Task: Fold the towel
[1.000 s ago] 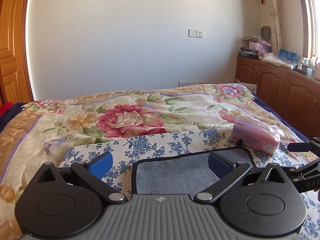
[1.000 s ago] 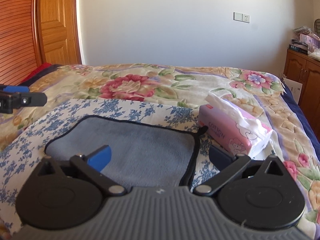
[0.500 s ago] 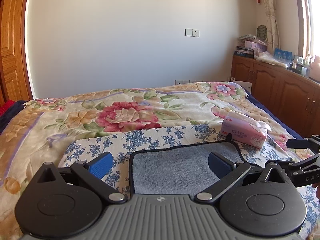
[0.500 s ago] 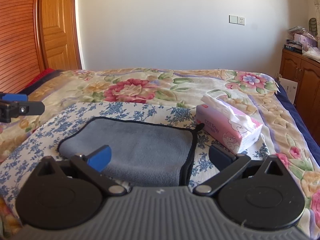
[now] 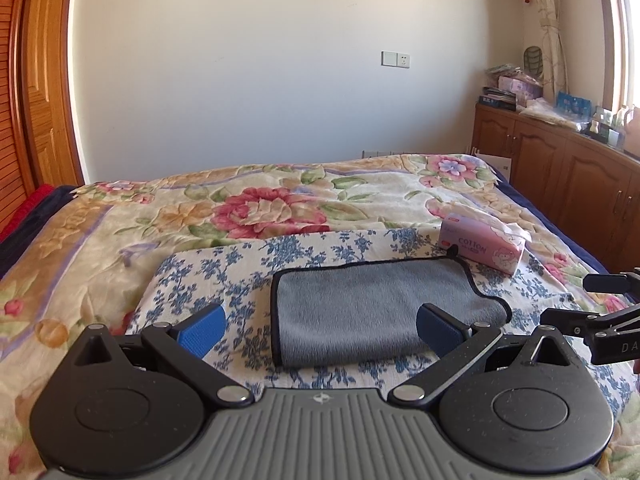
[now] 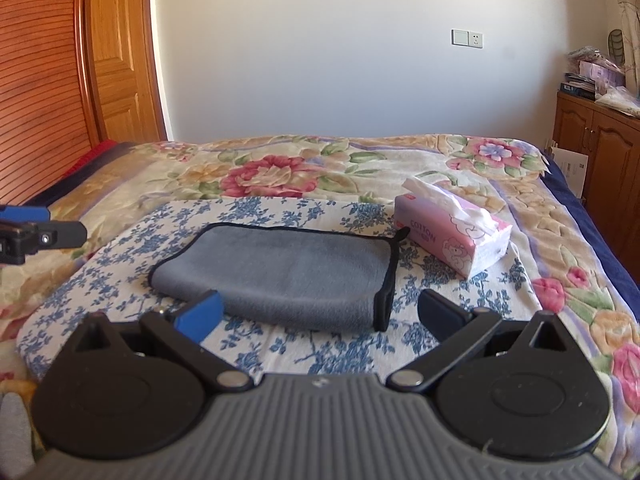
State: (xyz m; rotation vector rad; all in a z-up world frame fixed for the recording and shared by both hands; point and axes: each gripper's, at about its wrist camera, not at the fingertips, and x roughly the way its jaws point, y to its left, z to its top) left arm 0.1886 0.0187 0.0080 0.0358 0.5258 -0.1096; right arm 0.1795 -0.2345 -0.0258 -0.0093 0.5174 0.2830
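Two claws hang wide and empty above the bed. From the left claw (image 5: 318, 326) the folded grey towel (image 5: 376, 312) lies at twelve to one o'clock; from the right claw (image 6: 320, 312) at eleven. Its long axis runs nine to three on the blue-flowered cloth (image 6: 132, 236), tissue pack (image 6: 452, 232) just beyond its right end. Neither claw looks clearly nearer.
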